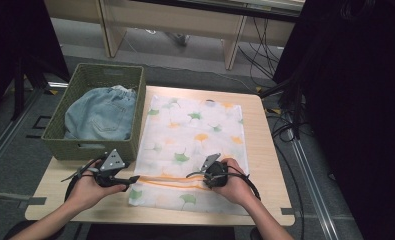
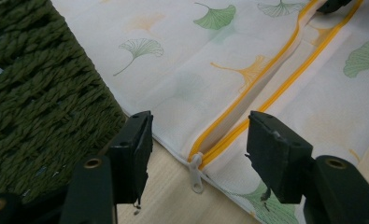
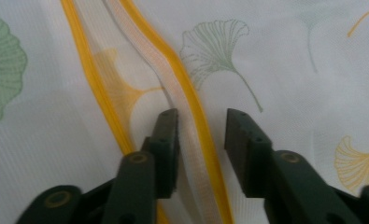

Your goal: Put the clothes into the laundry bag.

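A white mesh laundry bag [image 1: 190, 130] printed with green and orange ginkgo leaves lies flat on the wooden table [image 1: 267, 165]. An orange zipper [image 1: 157, 181] runs across its near part and stands partly unzipped. My left gripper [image 1: 134, 179] is at the bag's left edge; in the left gripper view it [image 2: 198, 140] is open, its jaws either side of the white zipper pull [image 2: 197, 173] without touching it. My right gripper [image 1: 195, 176] rests over the zipper's middle. In the right gripper view it [image 3: 201, 135] is open, straddling one orange zipper band [image 3: 191, 93].
A green woven basket [image 1: 92, 150] stands at the table's left, close beside my left gripper, its wall [image 2: 37, 93] just left of the jaws. Folded blue denim [image 1: 101, 115] lies inside it. Cables run along the floor to the right of the table.
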### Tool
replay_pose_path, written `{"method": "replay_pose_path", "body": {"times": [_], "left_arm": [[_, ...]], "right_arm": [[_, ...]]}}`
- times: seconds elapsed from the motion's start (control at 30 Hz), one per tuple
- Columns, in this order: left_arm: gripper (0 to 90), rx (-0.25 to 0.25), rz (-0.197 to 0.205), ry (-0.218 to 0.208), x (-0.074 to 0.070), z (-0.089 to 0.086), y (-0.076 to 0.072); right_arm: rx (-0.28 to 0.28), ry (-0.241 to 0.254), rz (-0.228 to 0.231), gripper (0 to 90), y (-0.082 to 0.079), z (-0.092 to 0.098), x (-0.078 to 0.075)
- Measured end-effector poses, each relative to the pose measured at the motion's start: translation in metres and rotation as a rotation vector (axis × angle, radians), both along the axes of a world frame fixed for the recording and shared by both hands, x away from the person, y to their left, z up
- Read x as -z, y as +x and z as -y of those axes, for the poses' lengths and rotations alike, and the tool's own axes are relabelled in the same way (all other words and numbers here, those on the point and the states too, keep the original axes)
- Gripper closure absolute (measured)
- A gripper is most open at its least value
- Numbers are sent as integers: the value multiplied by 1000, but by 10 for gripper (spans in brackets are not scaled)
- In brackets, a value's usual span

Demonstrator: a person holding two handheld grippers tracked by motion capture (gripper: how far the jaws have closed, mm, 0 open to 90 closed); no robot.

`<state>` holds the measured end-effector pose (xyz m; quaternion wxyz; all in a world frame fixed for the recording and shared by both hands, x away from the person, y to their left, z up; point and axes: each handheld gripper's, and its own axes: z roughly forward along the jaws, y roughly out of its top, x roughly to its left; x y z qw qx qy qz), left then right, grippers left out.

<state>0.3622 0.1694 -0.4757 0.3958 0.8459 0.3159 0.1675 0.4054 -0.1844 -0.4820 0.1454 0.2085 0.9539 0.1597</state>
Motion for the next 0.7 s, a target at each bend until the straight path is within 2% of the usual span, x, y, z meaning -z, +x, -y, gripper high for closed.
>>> {"method": "replay_pose_path", "body": {"times": [0.1, 0.17, 0.23, 0.33, 0.4, 0.43, 0.47, 0.57, 0.67, 0.7], "left_arm": [[407, -5, 4, -14, -1, 0, 1], [410, -4, 8, -18, 0, 0, 1], [412, 0, 11, -16, -1, 0, 1], [417, 3, 26, -23, -3, 1, 1], [419, 6, 33, -22, -3, 1, 0], [422, 7, 33, -22, -3, 1, 0], [427, 9, 34, -23, -3, 2, -1], [431, 12, 43, -24, -4, 3, -1], [435, 6, 56, -30, -5, 2, -2], [435, 2, 62, -34, -6, 2, -2]], "right_arm": [[19, 17, -6, 835, 4, -2, 0], [30, 32, 1, 850, 6, -3, -2], [31, 50, 27, 850, 6, -5, -8], [52, 111, 99, 850, 6, -6, -23], [67, 154, 163, 854, 8, -5, -32], [82, 167, 184, 867, 8, -5, -34], [83, 177, 225, 877, 9, -5, -39], [127, 220, 283, 887, 8, -5, -49], [137, 250, 351, 897, 8, -6, -60], [137, 250, 351, 897, 8, -6, -60]]}}
